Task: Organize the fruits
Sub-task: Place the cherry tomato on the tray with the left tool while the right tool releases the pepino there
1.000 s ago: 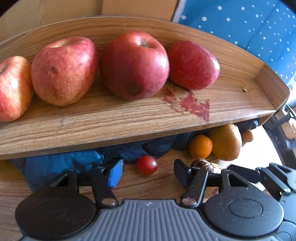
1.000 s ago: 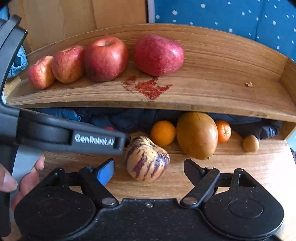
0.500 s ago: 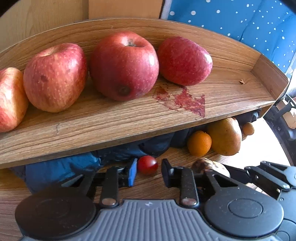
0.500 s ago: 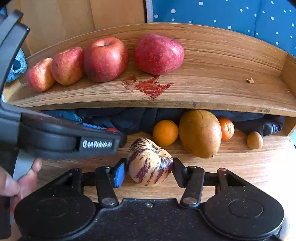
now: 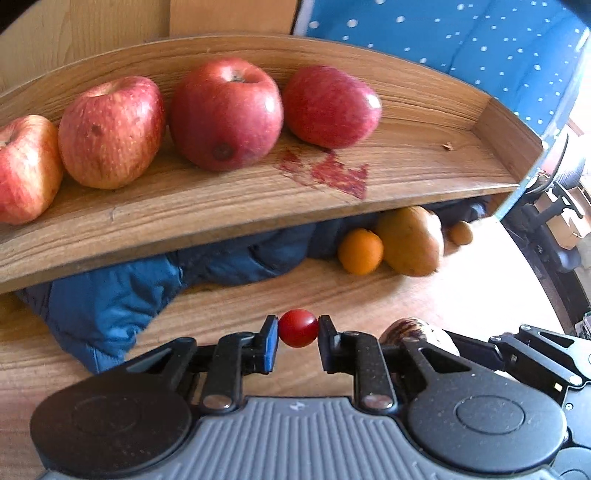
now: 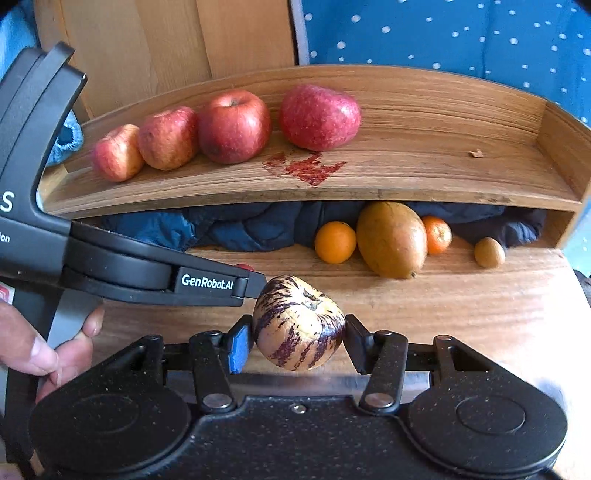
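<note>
My left gripper (image 5: 297, 334) is shut on a small red cherry tomato (image 5: 297, 328), held just above the wooden table. My right gripper (image 6: 299, 338) is shut on a cream, purple-striped pepino melon (image 6: 298, 328), whose top also shows in the left wrist view as a striped fruit (image 5: 406, 326). Several red apples (image 6: 233, 125) sit in a row on the upper wooden shelf (image 6: 406, 177). Below it lie an orange (image 6: 335, 242), a mango (image 6: 391, 238), a second orange (image 6: 437, 234) and a small brown fruit (image 6: 488, 252).
A dark blue quilted cloth (image 5: 110, 295) is stuffed under the shelf at the left. A red stain (image 6: 306, 168) marks the shelf board. A hand (image 6: 37, 347) holds the left gripper's handle. Blue dotted fabric (image 6: 443, 33) hangs behind.
Both grippers closed: the left on the cherry tomato, the right on the striped melon. Both have drawn back from the shelf with their fruit.
</note>
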Motion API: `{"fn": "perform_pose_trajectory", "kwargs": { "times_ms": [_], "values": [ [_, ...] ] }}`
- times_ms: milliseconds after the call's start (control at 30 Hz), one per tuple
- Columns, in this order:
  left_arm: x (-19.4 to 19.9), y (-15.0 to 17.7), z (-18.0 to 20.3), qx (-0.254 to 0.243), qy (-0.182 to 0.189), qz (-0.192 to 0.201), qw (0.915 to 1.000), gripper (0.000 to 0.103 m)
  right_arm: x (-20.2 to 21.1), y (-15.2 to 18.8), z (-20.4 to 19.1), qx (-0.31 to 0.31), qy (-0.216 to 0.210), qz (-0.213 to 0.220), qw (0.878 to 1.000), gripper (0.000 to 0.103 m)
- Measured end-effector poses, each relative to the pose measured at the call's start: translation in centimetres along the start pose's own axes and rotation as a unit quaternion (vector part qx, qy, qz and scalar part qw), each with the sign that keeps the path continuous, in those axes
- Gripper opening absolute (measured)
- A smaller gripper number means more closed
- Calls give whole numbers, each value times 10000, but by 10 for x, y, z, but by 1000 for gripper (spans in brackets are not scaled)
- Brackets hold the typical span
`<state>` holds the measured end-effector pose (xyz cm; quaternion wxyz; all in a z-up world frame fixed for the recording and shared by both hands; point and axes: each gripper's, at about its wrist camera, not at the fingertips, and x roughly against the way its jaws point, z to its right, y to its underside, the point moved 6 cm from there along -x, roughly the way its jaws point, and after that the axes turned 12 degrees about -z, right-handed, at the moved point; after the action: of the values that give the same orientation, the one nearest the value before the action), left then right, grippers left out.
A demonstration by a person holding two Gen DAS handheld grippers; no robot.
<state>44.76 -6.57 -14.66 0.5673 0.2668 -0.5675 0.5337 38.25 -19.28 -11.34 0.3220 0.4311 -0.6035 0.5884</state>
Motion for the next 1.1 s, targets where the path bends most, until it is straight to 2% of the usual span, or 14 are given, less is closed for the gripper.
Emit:
{"fn": "perform_pose_trajectory", "kwargs": {
  "times_ms": [333, 567, 733, 900, 967, 1100],
  "values": [
    [27, 38, 9, 130, 354, -82, 9993, 25, 35, 37, -2, 117, 62, 24, 9999, 54],
    [45, 70, 13, -52, 409, -169, 9990, 25, 43, 63, -12, 324, 8, -104, 9994, 54],
    [51, 93, 11, 115, 514, -384, 9979, 25, 43, 78, -24, 547, -71, -219, 9982, 54],
    [47, 111, 10, 194, 369, -648, 9970, 25, 43, 86, -29, 628, -193, -303, 9974, 54],
    [48, 115, 9, 192, 266, -550, 9979, 25, 44, 87, -31, 690, -207, -334, 9968, 54],
    [48, 123, 13, 144, 146, -634, 9978, 26, 47, 91, -34, 789, -240, -350, 9960, 54]
  ]
}}
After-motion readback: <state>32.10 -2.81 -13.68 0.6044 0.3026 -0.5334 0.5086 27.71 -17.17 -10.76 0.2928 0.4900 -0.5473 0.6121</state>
